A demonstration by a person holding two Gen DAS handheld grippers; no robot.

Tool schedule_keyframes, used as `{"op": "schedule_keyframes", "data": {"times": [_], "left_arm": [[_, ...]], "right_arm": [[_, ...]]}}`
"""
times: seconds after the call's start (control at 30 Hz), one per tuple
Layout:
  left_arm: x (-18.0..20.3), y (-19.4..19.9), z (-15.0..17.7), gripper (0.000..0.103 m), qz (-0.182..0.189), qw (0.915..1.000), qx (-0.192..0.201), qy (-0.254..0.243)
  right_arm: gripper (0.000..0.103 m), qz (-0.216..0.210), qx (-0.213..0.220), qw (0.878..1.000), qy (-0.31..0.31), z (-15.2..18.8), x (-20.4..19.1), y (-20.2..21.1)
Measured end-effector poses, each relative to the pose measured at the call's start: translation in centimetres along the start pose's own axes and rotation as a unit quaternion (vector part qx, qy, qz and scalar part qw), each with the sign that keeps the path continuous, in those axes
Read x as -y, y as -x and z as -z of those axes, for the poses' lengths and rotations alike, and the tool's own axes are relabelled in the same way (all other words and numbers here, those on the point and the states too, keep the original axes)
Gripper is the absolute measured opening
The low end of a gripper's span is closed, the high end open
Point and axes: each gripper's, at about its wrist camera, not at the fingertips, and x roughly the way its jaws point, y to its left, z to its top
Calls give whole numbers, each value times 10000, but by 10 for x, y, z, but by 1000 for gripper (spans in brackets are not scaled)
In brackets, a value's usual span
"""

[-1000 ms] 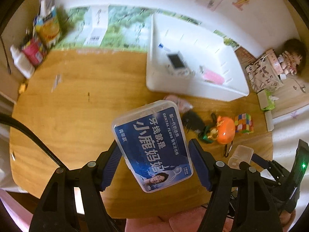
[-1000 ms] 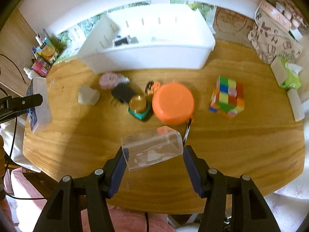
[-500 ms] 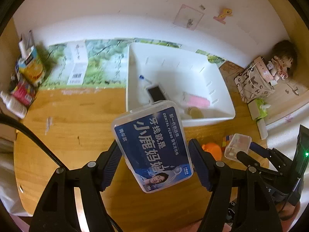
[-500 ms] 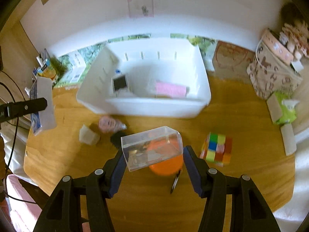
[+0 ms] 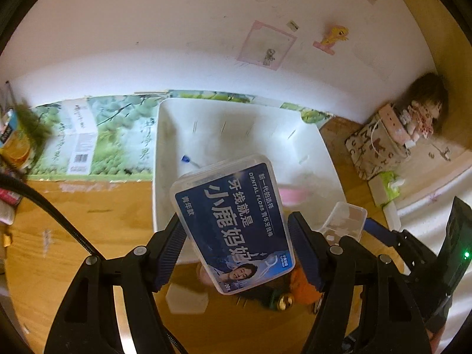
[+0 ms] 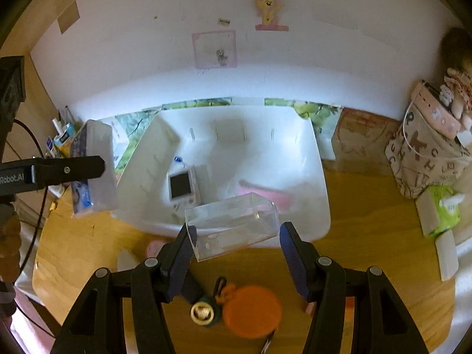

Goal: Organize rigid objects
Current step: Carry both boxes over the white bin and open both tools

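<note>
Against the white wall (image 6: pixel 147 59), which carries a pink-framed sticker (image 6: pixel 214 49) and a yellow figure (image 6: pixel 269 8), we see a wooden tabletop (image 6: pixel 368 236) with a green printed sheet (image 5: pixel 118 135) propped along its back edge. On the wood stands a white bin (image 6: pixel 312 159) holding a small handheld device (image 6: pixel 181 187) and a pink item (image 6: pixel 265 193). We hold our left gripper (image 5: pixel 236 236) clamped on a blue dental floss box (image 5: pixel 233 221), lifted above the bin's near wall. Our right gripper (image 6: pixel 234 236) is clamped on a clear plastic box (image 6: pixel 233 224), raised over the bin's front rim. Nearer us on the table lie an orange disc (image 6: pixel 250 309) and a gold-capped trinket (image 6: pixel 203 312). A lettered fabric bag (image 6: pixel 424 159) and green tissue pack (image 6: pixel 445 209) sit at the right.
</note>
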Motion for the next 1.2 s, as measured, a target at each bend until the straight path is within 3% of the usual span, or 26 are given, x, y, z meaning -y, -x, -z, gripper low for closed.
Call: {"op": "schedule_keyframes", "data": {"times": [0.5,0.63,1.1,1.2], "left_arm": [[9,-32,-11,73,588,9927,1023,-241],[10,-40,-15,73,548,9914,1176,-164],[17,-54,-21,73,410,9915,1208,-237],[16,-53,-21,77,384,9914,1238,-170]], "right_arm": [[59,-17,673,9976,-163,-13,21,-39],[59,-18,801,9968,-74,-13,26,-46],[60,-33,955,9954,48,-12,28,-60],[73,-89,908,9958,-10,-14,27,-61]]}}
